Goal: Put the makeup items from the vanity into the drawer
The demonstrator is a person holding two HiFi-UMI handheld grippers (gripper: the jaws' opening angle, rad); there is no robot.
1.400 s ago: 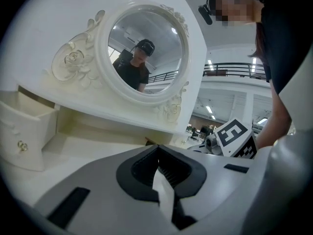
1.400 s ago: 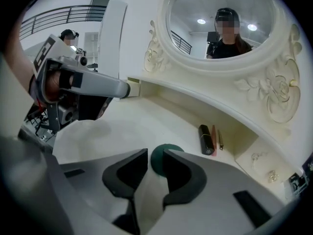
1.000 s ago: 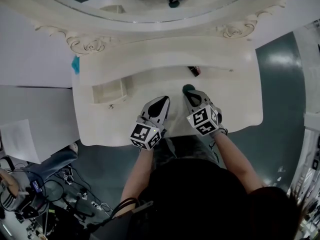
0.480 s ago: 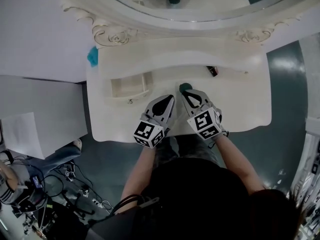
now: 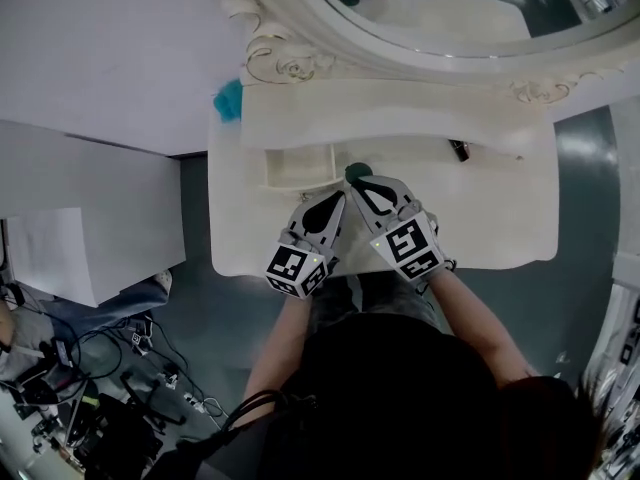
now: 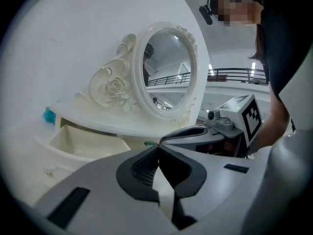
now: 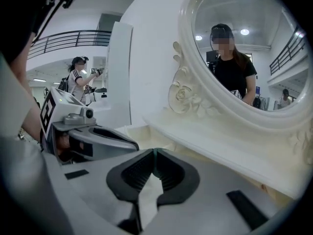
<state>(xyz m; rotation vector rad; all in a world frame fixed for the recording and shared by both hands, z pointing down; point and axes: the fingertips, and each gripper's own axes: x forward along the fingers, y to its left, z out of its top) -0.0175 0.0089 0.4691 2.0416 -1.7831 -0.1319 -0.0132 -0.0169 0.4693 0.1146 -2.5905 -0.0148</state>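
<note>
white vanity top (image 5: pixel 500 218) bears a small dark item (image 5: pixel 459 149)

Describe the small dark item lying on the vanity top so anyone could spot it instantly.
Start at the white vanity under the oval mirror. On its top, right of the open drawer, a small dark item lies by the foot of the raised back shelf. It is the only dark thing lying on that white surface.

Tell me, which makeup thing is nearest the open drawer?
The green one, held by the right gripper beside the drawer; the dark one lies farther right.
</note>
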